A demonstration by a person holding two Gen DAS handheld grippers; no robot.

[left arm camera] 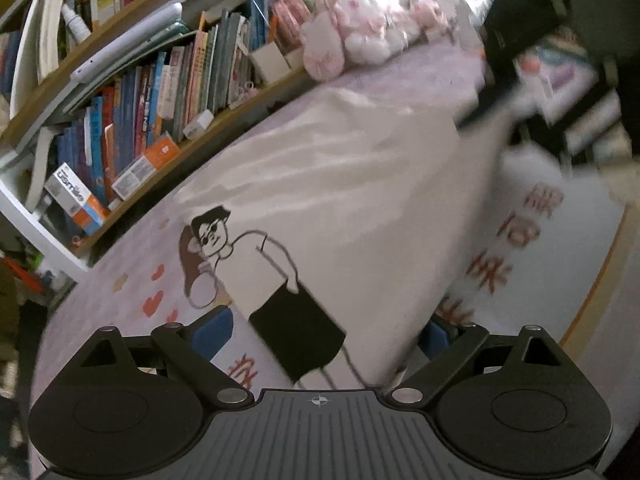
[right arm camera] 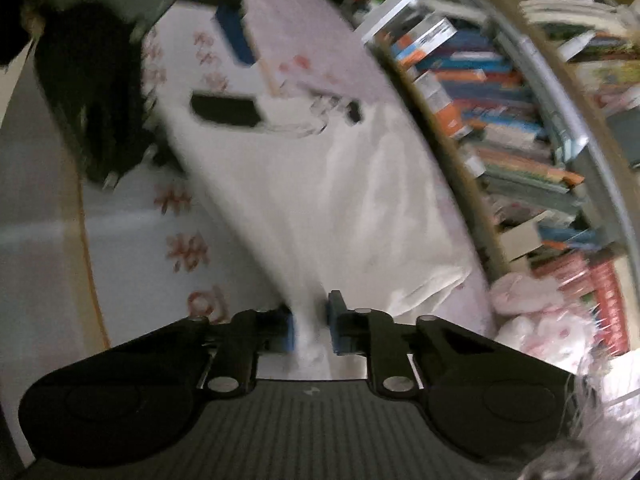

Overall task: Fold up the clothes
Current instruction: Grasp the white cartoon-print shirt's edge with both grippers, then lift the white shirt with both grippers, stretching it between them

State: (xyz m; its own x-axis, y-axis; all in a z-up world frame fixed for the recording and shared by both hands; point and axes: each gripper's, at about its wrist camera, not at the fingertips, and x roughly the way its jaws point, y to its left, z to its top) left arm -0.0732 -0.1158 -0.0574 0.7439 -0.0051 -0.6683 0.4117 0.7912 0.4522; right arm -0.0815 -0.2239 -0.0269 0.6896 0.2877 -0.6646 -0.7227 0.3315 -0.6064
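A: Left tongs (left arm camera: 324,340)?
B: Spread wide, blue pads (left arm camera: 214,330) far apart, gripping nothing. Hovering over the white T-shirt (left arm camera: 340,208), above the printed cartoon figure (left arm camera: 256,280) at the near end of the cloth.

A: Right tongs (right arm camera: 311,330)?
B: Nearly closed, pinching a bunched fold of the same white T-shirt (right arm camera: 320,200) between the blue pads (right arm camera: 289,332). Cloth fanning out and away from the pinch, pulled up into a taut ridge.

A: Where exactly, the shirt?
B: Lying on a pale lilac surface (left arm camera: 116,312) printed with red hearts and red characters. Stretched between the two tongs: one end caught in the right pair, the printed end under the open left pair. Creased along its length, partly lifted on the right side.

A: Seen from the left wrist, the other tongs?
B: A dark blurred shape (left arm camera: 500,100) at the far end of the shirt, touching the cloth; too smeared for detail.

A: Around it?
B: Bookshelf (left arm camera: 160,100) packed with books along one edge of the surface, pink-and-white plush toy (left arm camera: 360,28) at the far end near the shelf. Much motion blur in the right wrist view.
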